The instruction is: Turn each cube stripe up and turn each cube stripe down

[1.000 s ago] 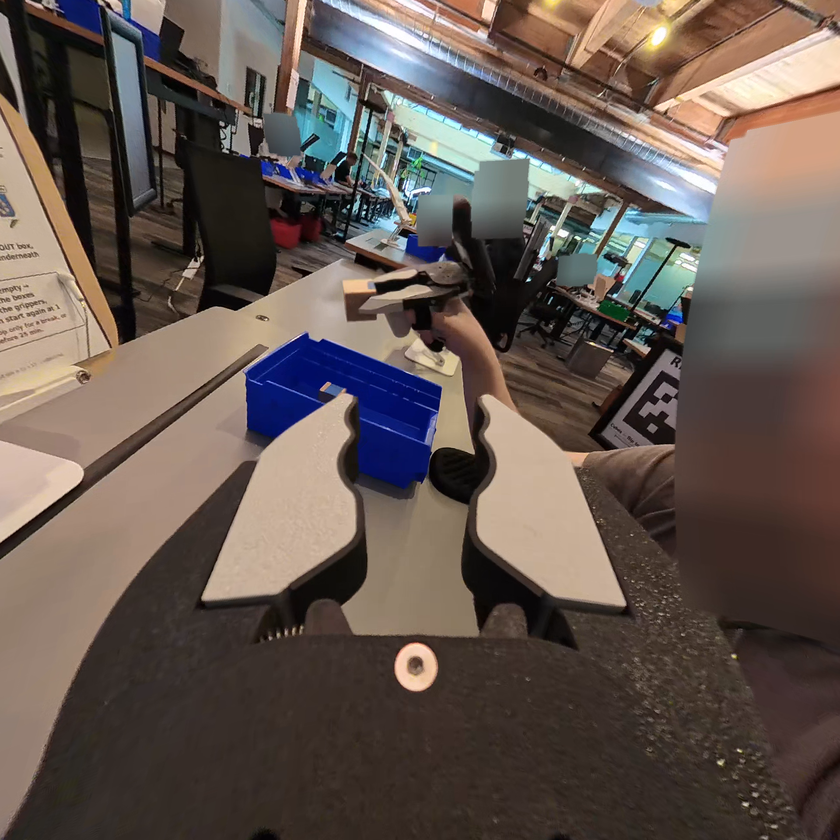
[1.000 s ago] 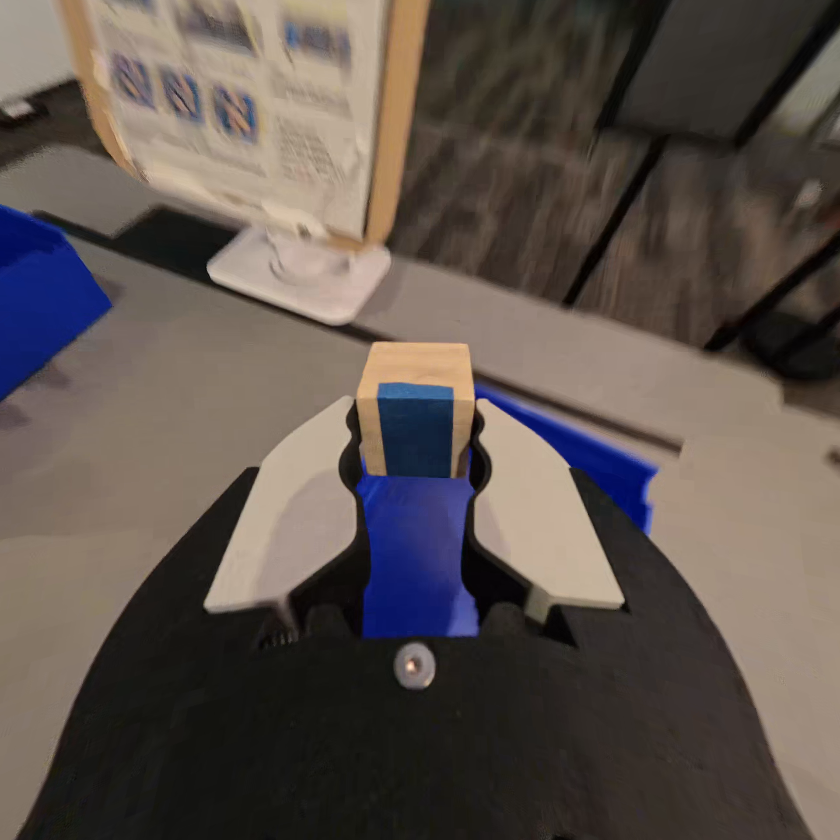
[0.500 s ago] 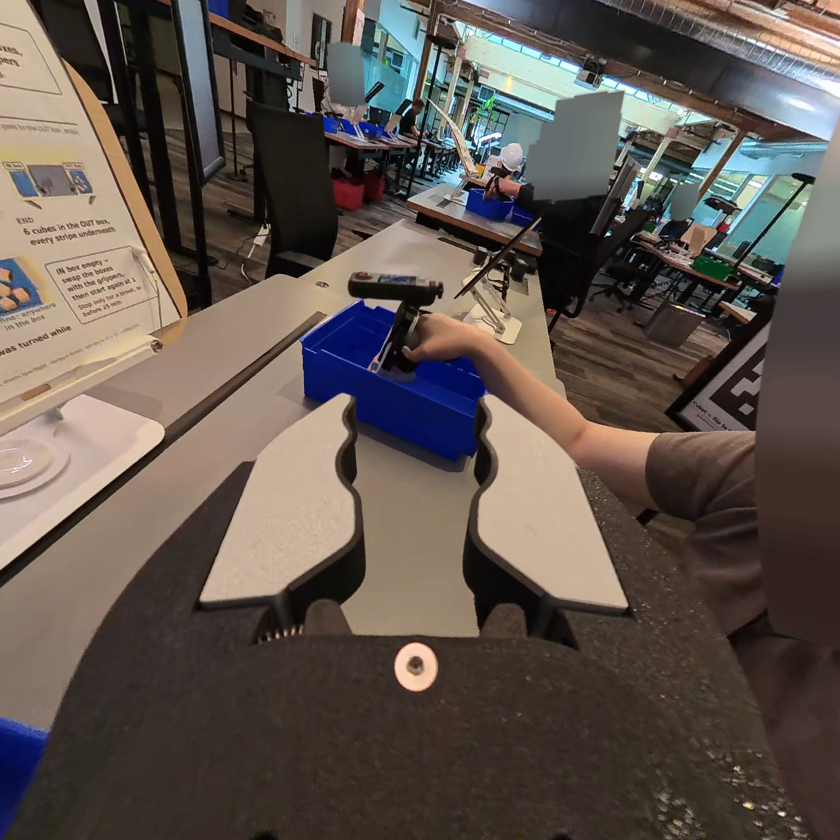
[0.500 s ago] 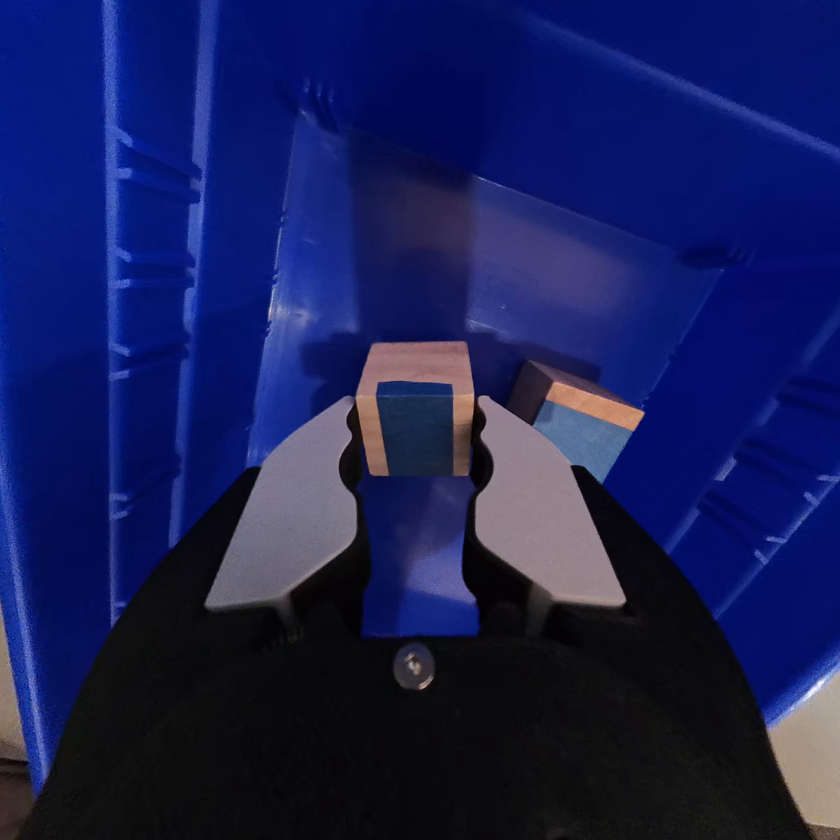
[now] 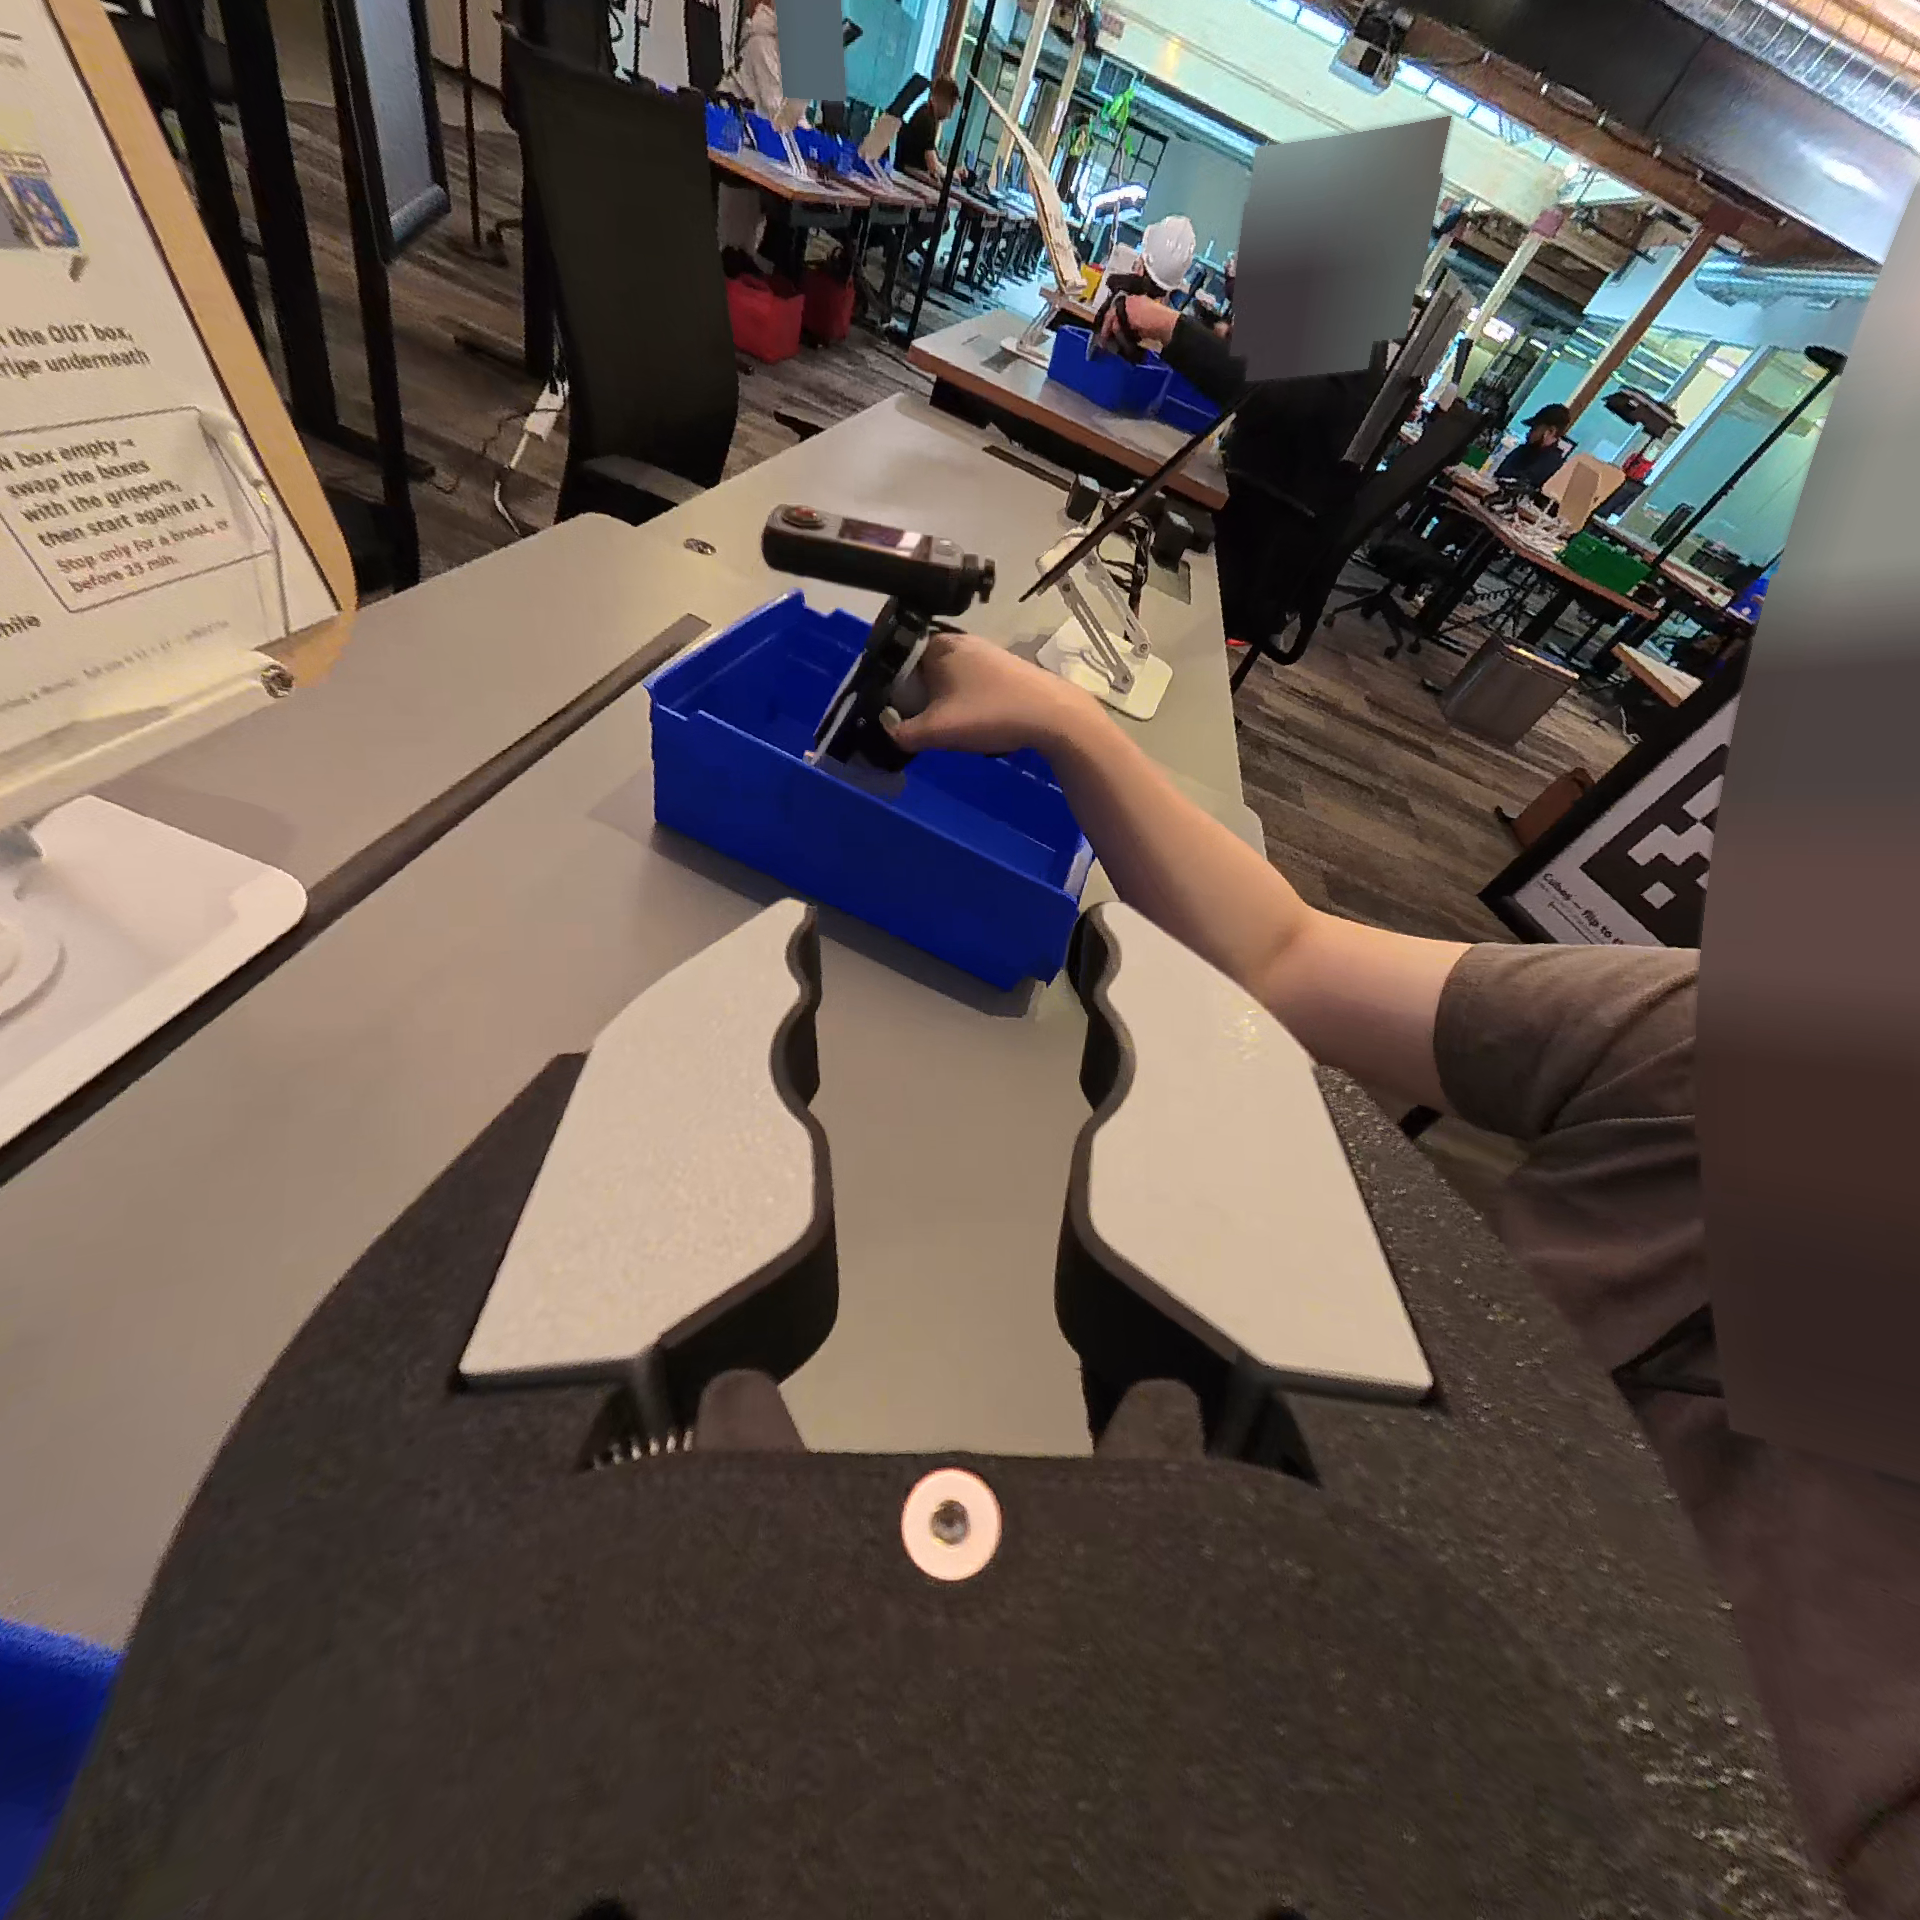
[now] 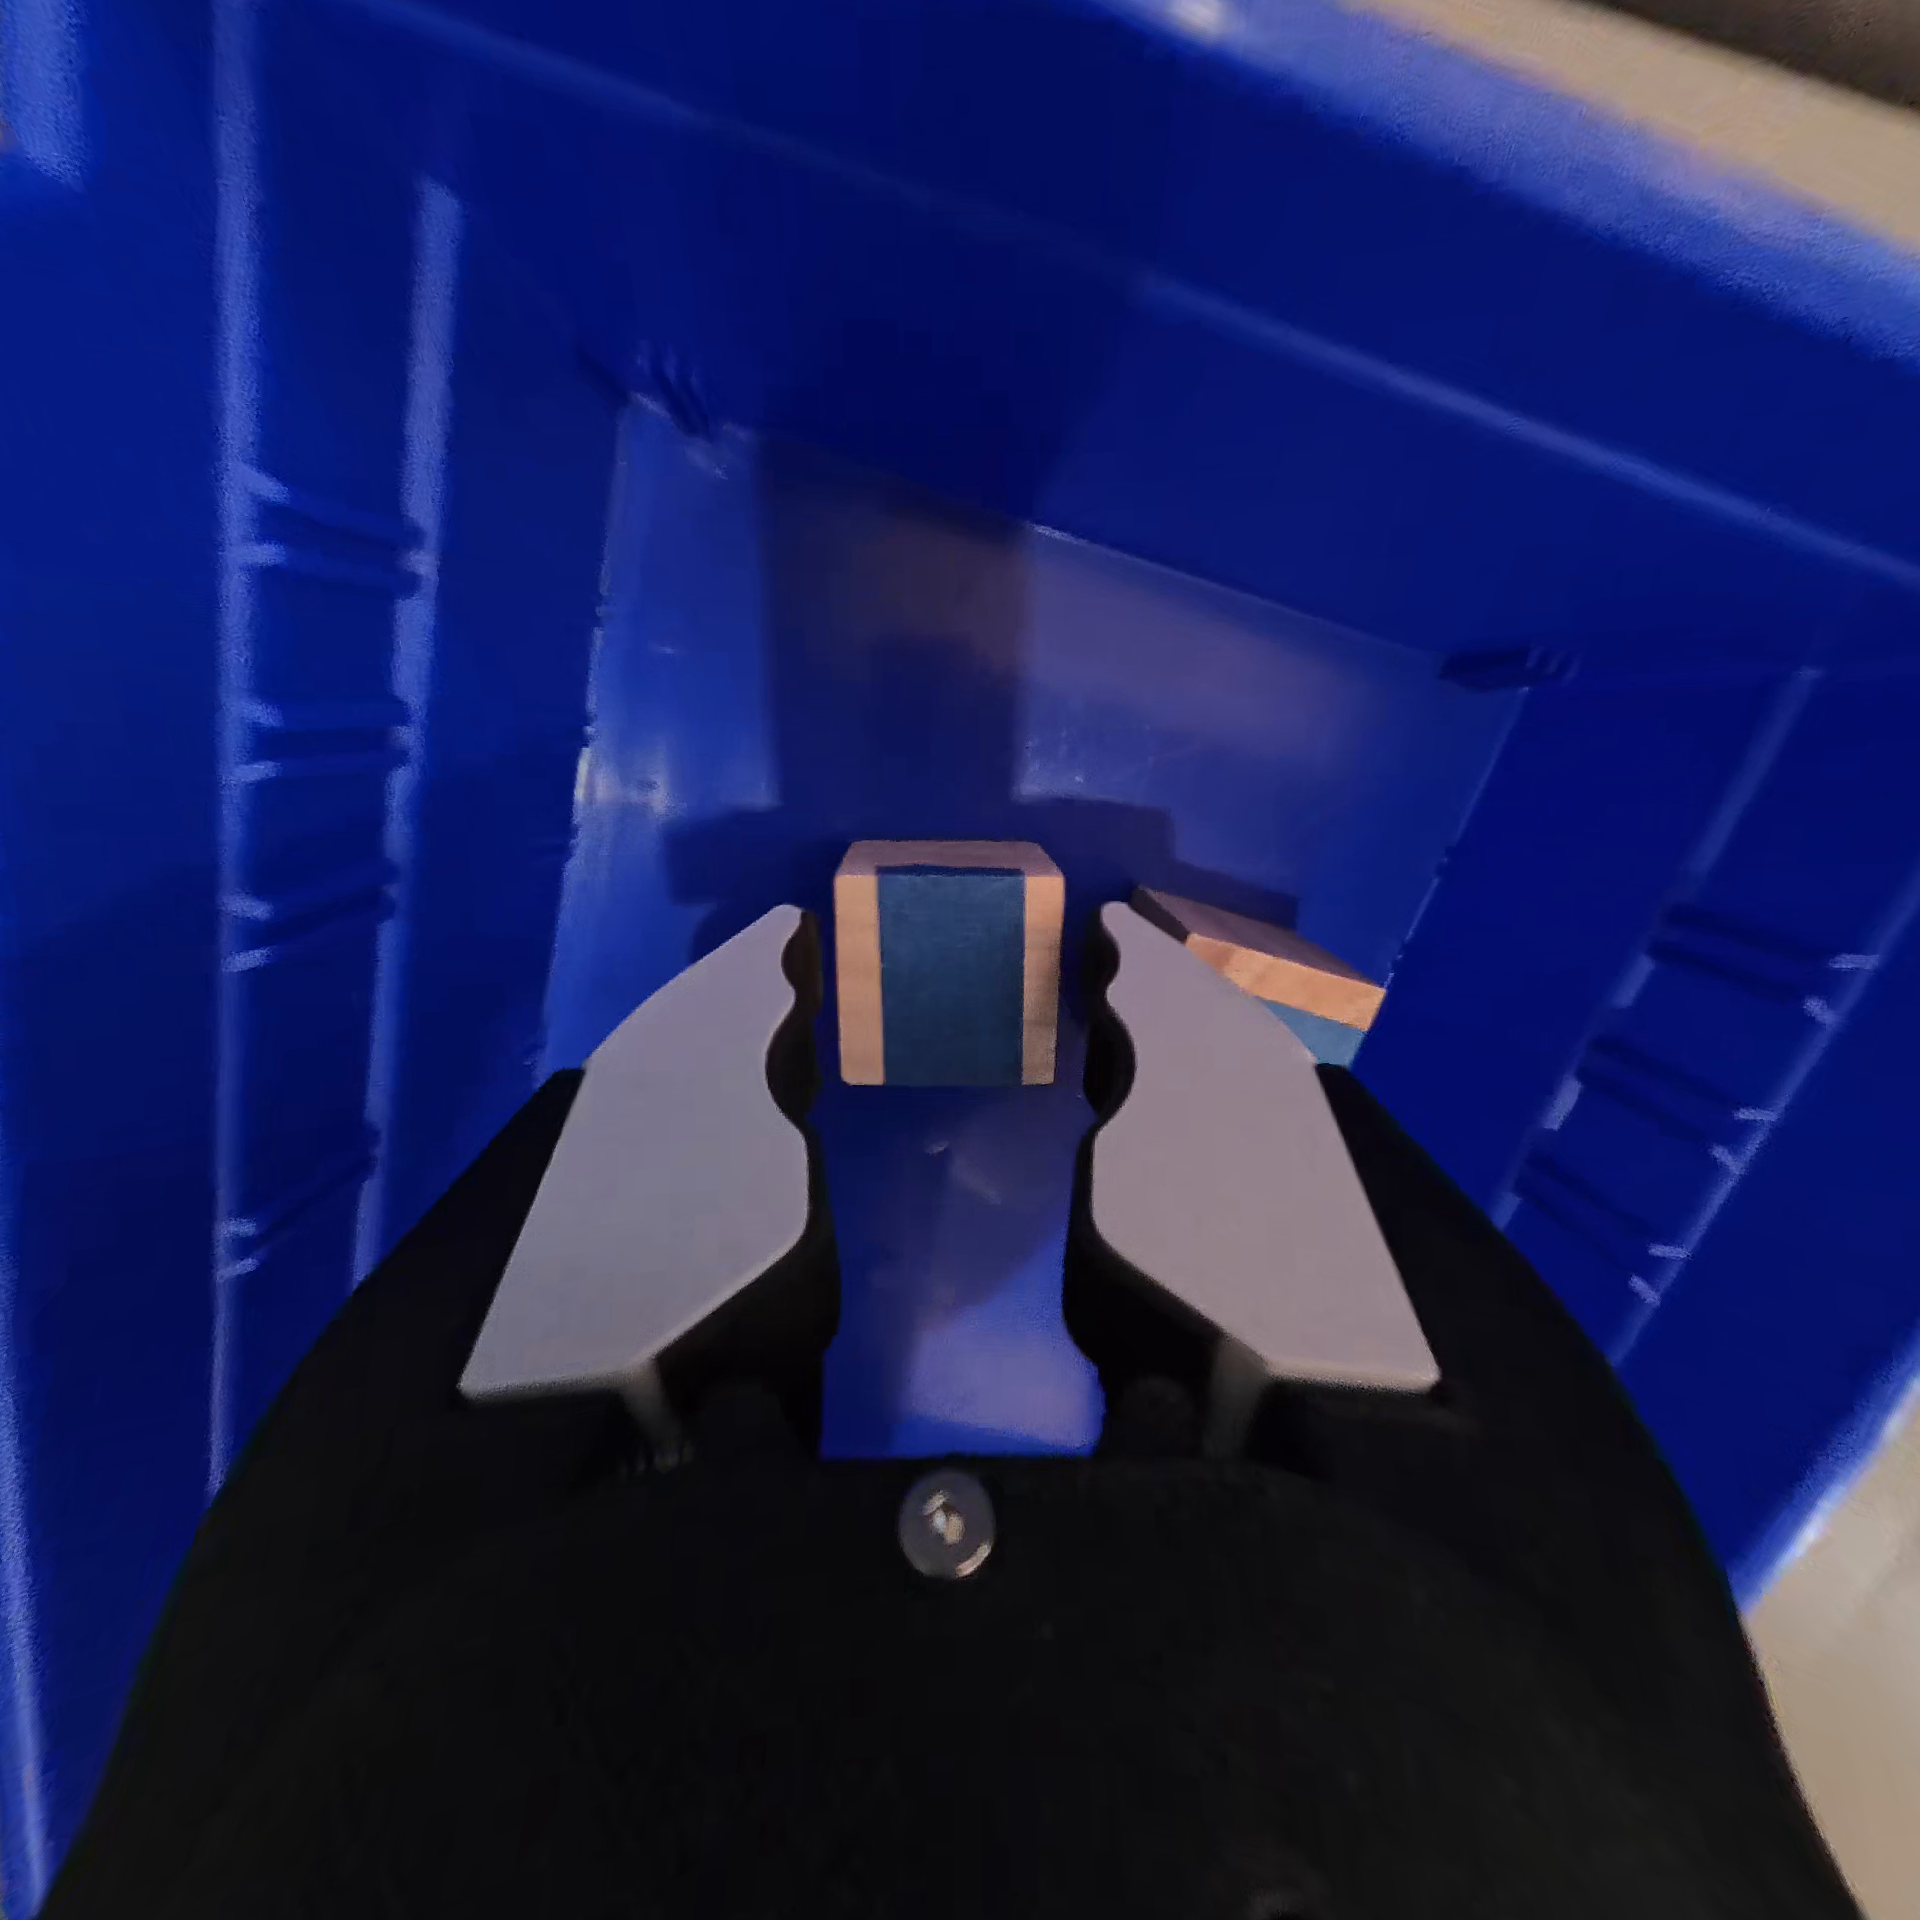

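Note:
In the right wrist view my right gripper (image 6: 948, 925) is open inside a blue bin (image 6: 312, 623). A wooden cube (image 6: 948, 966) with a blue stripe facing the camera sits on the bin floor between the fingertips, with a small gap on each side. A second striped cube (image 6: 1288, 977) lies tilted just to its right, partly hidden by the right finger. In the left wrist view my left gripper (image 5: 940, 935) is open and empty above the grey table, short of the blue bin (image 5: 873, 842). The right gripper (image 5: 862, 717) reaches down into that bin, held by a hand.
A white-based sign stand (image 5: 135, 914) with a wooden-edged board stands at the left of the grey table (image 5: 436, 1039). A white phone stand (image 5: 1101, 665) is beyond the bin. Another blue bin's corner (image 5: 42, 1704) shows at lower left. A person's arm (image 5: 1195, 883) crosses at right.
My right gripper carried the cube down into the bin and opened, leaving it on the bin floor. My left gripper stayed open while its view swung slightly.

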The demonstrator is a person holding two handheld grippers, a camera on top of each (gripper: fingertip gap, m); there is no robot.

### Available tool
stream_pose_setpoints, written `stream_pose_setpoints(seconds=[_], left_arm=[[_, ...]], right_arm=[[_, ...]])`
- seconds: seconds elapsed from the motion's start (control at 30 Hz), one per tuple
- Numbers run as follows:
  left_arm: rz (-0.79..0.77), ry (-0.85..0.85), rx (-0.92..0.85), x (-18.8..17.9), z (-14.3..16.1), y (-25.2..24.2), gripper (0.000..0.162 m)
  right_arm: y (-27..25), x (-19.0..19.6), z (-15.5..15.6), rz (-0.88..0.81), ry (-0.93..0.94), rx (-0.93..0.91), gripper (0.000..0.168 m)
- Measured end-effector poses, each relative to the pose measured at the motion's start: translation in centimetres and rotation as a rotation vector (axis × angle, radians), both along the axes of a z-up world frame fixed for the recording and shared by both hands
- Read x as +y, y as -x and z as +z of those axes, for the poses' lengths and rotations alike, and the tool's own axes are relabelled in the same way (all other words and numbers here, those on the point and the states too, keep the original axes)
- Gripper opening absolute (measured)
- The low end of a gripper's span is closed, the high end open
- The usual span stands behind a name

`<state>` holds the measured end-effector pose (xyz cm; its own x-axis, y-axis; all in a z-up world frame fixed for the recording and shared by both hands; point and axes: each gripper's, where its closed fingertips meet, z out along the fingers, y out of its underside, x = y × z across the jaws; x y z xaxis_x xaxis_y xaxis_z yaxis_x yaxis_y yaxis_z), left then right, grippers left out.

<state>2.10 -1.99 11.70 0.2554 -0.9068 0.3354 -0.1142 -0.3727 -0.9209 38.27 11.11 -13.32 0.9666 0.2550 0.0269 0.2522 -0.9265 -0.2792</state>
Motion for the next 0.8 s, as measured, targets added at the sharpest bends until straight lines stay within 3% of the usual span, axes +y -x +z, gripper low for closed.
stream_pose_setpoints(seconds=[0.1,0.2,0.33,0.47,0.57,0.7,0.8], left_arm=[[0.071,-0.021,-0.007,0.6,0.6,1.5,0.047],[0.259,-0.072,0.108,2.6,-0.2,4.7,0.047],[0.531,0.056,0.464,4.4,-5.3,11.5,0.041],[0.701,0.192,0.665,5.7,-9.3,16.9,0.041],[0.643,0.198,0.77,6.6,-11.9,18.1,0.04],[0.51,0.286,0.757,7.1,-15.0,18.1,0.033],[0.467,0.211,0.854,8.2,-17.2,19.5,0.035]], right_arm=[[0.5,0.9,2.6,0.032,-0.12,0.008,0.051],[1.3,1.4,5.2,0.069,-0.235,0.019,0.051],[2.4,1.1,6.6,0.119,-0.279,0.023,0.051],[3.2,0.8,6.3,0.167,-0.259,0.014,0.053],[3.5,0.6,5.9,0.188,-0.243,0.008,0.054],[3.6,0.5,5.7,0.206,-0.239,0.003,0.054],[3.6,0.5,5.5,0.216,-0.232,-0.006,0.054]])
